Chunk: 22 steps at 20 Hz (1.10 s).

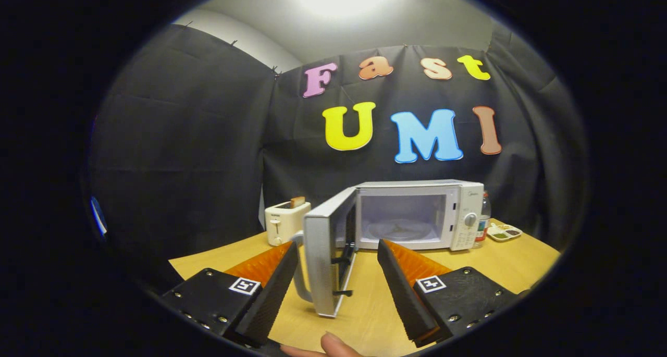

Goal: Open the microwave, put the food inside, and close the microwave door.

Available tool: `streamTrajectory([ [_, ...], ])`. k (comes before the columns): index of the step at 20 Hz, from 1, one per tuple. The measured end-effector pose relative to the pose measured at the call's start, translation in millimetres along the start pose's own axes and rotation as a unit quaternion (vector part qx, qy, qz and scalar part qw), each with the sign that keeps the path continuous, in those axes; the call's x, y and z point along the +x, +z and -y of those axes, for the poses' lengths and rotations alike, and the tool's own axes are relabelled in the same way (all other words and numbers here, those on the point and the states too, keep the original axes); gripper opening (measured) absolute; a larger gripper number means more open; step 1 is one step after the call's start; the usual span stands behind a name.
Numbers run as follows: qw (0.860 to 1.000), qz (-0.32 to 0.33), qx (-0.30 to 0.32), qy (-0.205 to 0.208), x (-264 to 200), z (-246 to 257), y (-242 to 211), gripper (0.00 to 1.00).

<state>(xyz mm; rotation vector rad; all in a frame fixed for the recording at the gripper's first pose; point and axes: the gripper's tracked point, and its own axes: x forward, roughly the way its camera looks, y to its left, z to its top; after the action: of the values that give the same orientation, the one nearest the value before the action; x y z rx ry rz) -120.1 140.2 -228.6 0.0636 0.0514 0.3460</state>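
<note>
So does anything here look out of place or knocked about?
Nothing looks spilled or damaged. The microwave stands square on the table, its door swung wide open between the open gripper fingers. A toaster holding toast sits upright left of it.

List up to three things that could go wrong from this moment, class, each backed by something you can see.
1. The microwave door stands swung open between the open gripper fingers; moving forward could knock it.
2. The fingers hold no food, and the tray of food sits beyond the microwave, so the reach may clip the microwave's corner.
3. A bottle beside that tray could tip.
</note>
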Motion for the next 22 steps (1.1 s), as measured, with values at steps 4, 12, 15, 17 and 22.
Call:
streamTrajectory([
  [4, 0.998, -0.018, -0.01, -0.059, -7.2, 79.6, -23.1, 0.93],
  [12, 0.981, -0.119, -0.019, -0.15, -11.6, 207.5, -118.1, 0.94],
  [15, 0.978, -0.147, -0.004, -0.145, -5.9, 217.7, -144.7, 0.93],
  [17, 0.975, -0.165, 0.006, -0.146, -3.8, 223.0, -158.5, 0.94],
  [22, 0.967, -0.209, 0.02, -0.144, 0.2, 226.4, -182.5, 0.94],
])
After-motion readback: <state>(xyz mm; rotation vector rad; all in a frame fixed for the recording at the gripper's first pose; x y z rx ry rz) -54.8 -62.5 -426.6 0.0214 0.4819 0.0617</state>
